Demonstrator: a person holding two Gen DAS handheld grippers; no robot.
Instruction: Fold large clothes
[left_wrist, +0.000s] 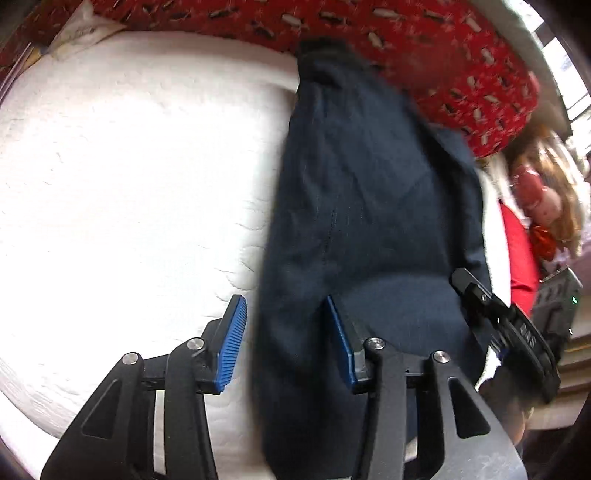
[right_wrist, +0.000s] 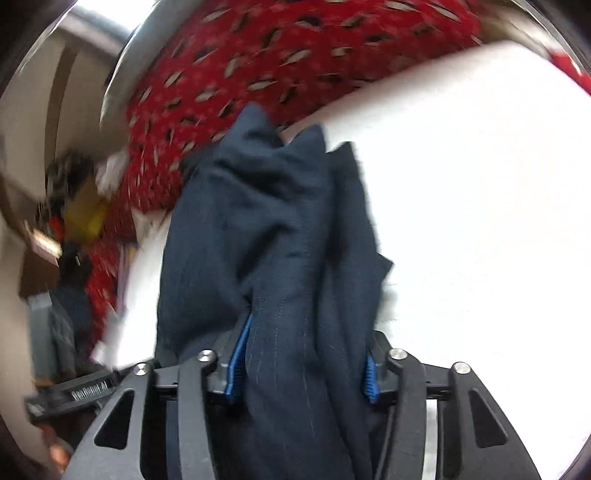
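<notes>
A dark navy garment (left_wrist: 362, 206) lies lengthwise on a white quilted mattress (left_wrist: 129, 166). My left gripper (left_wrist: 288, 343) is open, its blue pads (left_wrist: 232, 343) apart, and the garment's near end passes between them untouched by the left pad. The right gripper (left_wrist: 506, 325) shows at the garment's right edge. In the right wrist view, my right gripper (right_wrist: 301, 362) has bunched navy cloth (right_wrist: 273, 229) filling the gap between its blue pads (right_wrist: 236, 365) and holds it above the mattress (right_wrist: 480, 203).
A red patterned blanket (left_wrist: 406, 48) lies along the far side of the mattress and shows in the right wrist view (right_wrist: 240, 66). A crumpled pale cloth (left_wrist: 77, 33) sits at the far left corner. Cluttered items (left_wrist: 546, 206) stand beyond the right edge.
</notes>
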